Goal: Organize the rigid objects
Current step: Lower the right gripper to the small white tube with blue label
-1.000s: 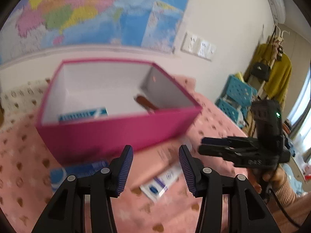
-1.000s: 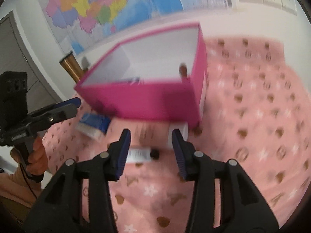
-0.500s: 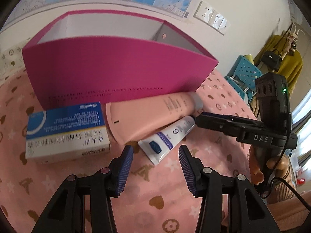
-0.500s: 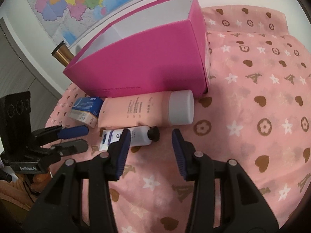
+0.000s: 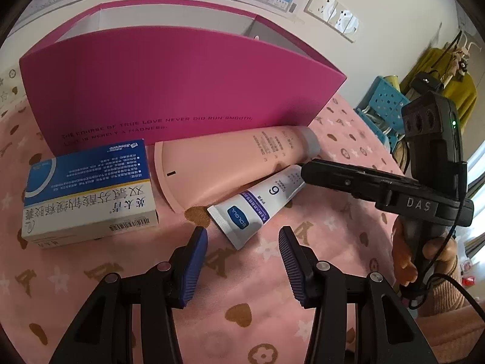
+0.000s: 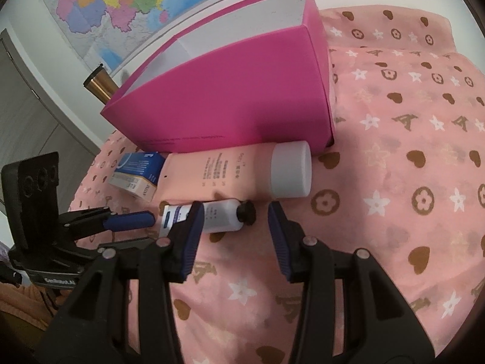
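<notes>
Lying before the pink box [image 5: 182, 91], a small white tube [image 5: 257, 206] sits ungrasped.

The magenta box [image 5: 182, 91] looks like matt, smooth cardboard with a pale paper lining. The medicine carton [image 5: 88, 194] is printed card with a slight sheen. The peach tube [image 5: 230, 163] and the small white tube [image 5: 257, 206] look like smooth plastic. The pink tablecloth [image 6: 394, 182] is soft printed cloth. The left gripper [image 5: 242, 242] pads are ribbed blue rubber on matt black plastic.
</notes>
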A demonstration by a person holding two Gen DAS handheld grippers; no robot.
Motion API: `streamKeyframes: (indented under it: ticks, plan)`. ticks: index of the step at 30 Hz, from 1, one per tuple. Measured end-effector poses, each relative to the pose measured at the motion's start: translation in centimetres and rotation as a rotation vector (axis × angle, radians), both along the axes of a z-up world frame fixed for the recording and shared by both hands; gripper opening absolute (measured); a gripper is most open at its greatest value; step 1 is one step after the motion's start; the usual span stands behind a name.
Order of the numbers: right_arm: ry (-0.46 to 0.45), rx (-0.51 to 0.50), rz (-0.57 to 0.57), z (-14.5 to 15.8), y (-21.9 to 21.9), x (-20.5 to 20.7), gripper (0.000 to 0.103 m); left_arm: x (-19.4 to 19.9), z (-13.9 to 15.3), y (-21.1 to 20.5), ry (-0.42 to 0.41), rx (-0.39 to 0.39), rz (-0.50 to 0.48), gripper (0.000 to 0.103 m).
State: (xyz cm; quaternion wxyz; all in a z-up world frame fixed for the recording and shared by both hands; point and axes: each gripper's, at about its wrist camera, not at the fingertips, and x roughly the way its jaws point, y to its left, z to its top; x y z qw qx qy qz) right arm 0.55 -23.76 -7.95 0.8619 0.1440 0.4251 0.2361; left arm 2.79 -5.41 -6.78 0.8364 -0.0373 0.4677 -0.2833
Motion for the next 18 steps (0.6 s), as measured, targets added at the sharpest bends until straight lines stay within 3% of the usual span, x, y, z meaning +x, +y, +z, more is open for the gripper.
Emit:
streamKeyframes:
  ticks: [18]
  plan:
    - [0.019,-0.001,0.021,-0.1,1.1,-0.3,0.046,0.5,0.0,-1.0,0.021,-0.044,-0.031,0.050]
